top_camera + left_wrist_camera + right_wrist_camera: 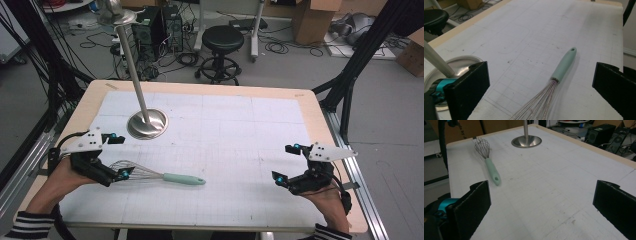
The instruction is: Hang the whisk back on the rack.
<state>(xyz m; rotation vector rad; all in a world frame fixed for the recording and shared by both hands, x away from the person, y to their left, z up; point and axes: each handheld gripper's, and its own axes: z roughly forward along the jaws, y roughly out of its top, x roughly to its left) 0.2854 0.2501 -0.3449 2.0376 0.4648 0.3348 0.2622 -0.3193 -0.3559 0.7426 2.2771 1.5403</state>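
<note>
we log the left gripper [116,156], jaws spread wide around the wire end of one whisk [156,174]: thin steel loops, smooth mint handle, lying flat on the gridded white mat [235,125]. one polished metal stand [146,123], round base, behind it. right gripper [286,163] spread, holding nothing.

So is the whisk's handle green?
Yes, the whisk lying flat on the table has a pale mint-green handle with silver wires.
</note>
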